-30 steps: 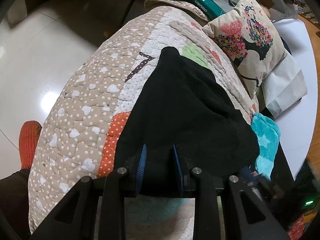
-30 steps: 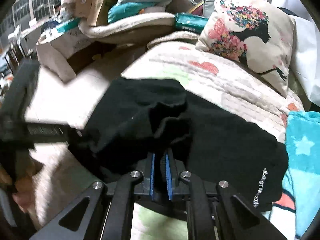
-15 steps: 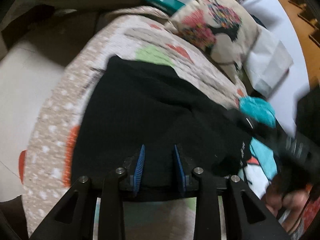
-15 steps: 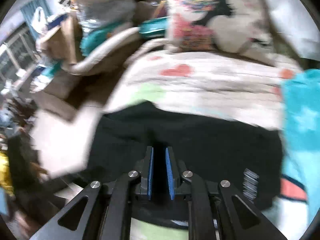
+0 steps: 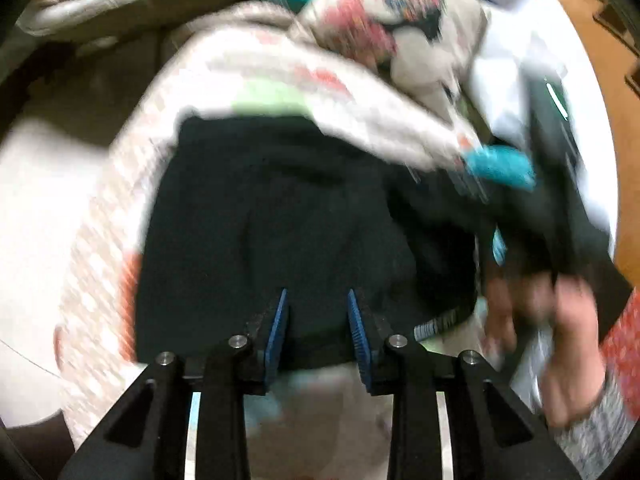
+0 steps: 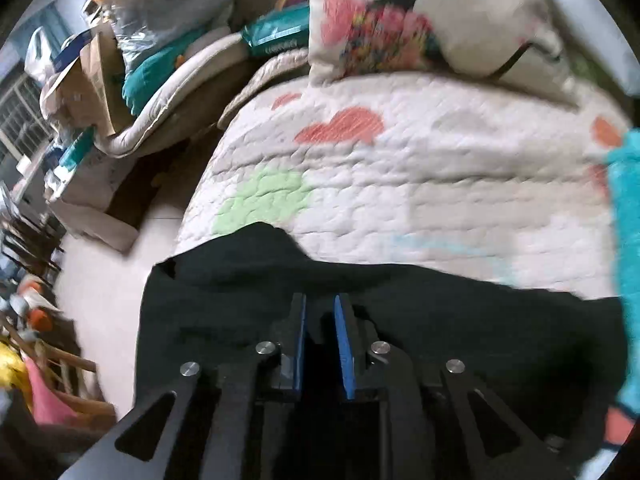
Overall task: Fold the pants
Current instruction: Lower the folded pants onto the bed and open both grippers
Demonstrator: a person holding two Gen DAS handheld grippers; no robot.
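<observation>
Two grippers hang over the black pants (image 5: 280, 216), which lie folded into a rough block on a quilt (image 6: 420, 184) spread on a bed, near its front edge. The left gripper (image 5: 316, 320) has its blue pads set a moderate way apart, with the near hem of the pants between them; whether the pads press the cloth I cannot tell, for this view is blurred. The right gripper (image 6: 320, 332) has just been opening, and a narrow gap now shows between its pads with dark cloth beneath, so it looks to be letting go rather than gripping. The chief risk, as I judge it, is that a pad catches the soft knit as either gripper lifts away and drags the top layer, undoing the fold or leaving a ridge like the bump on the far edge in the right view. If the left side does hold the hem while the right is free, any pull would skew the block. Pants this near the quilt's edge could also slide toward the pale floor (image 6: 108, 280). A bare hand (image 5: 560, 340) in a knit cuff holds the right tool. Beyond the pants sit a flowered pillow (image 6: 400, 20) and a teal towel (image 6: 628, 216), and clutter of bags and boxes (image 6: 120, 40) crowds the left side of the room.
</observation>
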